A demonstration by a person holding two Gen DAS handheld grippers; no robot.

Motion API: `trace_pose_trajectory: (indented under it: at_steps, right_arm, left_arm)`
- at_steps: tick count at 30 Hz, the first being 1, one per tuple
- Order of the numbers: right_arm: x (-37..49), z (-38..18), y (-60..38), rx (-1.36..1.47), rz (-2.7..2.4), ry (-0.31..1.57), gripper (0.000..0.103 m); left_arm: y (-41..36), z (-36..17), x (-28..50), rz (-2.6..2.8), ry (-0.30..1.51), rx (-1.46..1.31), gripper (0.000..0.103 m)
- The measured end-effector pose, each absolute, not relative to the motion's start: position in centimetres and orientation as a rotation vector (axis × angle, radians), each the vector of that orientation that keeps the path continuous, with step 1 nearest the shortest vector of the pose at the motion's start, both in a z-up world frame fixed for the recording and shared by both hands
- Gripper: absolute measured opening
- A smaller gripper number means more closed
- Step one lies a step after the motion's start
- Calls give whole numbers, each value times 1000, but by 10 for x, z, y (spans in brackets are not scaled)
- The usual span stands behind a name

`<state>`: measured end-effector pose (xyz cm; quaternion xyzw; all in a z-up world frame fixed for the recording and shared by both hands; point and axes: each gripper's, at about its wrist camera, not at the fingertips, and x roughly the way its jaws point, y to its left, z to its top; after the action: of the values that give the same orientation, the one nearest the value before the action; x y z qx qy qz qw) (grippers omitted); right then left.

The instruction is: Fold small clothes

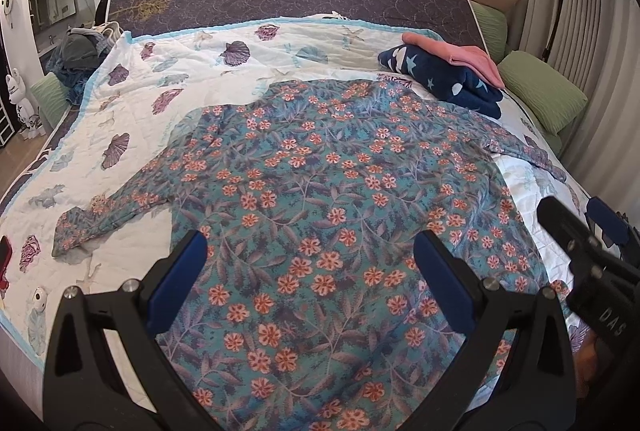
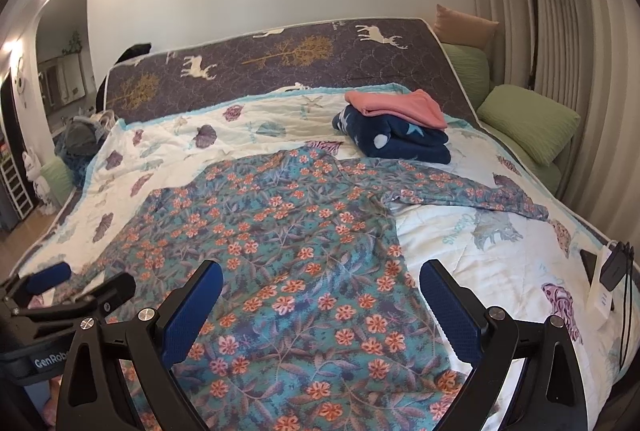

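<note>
A teal long-sleeved shirt with orange flowers (image 1: 320,191) (image 2: 288,239) lies flat on the bed, its sleeves spread out to the left and right. My left gripper (image 1: 310,263) hovers open over the shirt's near part, with nothing between its blue pads. My right gripper (image 2: 322,295) is open too, above the shirt's near right edge. Each gripper shows in the other's view: the right gripper (image 1: 580,227) at the right edge, the left gripper (image 2: 80,279) at the lower left.
Folded clothes are stacked at the bed's far right: a pink piece (image 1: 460,55) (image 2: 396,107) on a dark blue starred one (image 1: 448,79) (image 2: 396,139). White shell-print quilt (image 1: 132,119) covers the bed. Green pillows (image 2: 528,123) line the right side. A clothes heap (image 1: 80,51) sits far left.
</note>
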<state>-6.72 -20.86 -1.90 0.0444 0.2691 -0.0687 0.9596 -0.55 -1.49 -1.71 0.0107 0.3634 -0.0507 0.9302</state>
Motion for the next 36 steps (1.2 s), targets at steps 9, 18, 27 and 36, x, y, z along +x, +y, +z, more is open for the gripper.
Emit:
trace_pose_trajectory:
  at_steps: [9,18,27,36]
  right_arm:
    - [-67,-18,-211,105,-143,546,101]
    - [-68,-16,-212,118,-150,546,101]
    - [-69,-17,-212,105,-145,547,101]
    - [-68,-18,-209,101,-144,554,101]
  left_arm:
    - [-17,-17,-5,-109,743,23,102]
    - [-17,-16,-6,-118,744,21,102]
    - [-17,-16,-7,-124,747,15,102]
    - [-16,-21,-6,-129,757,0,102]
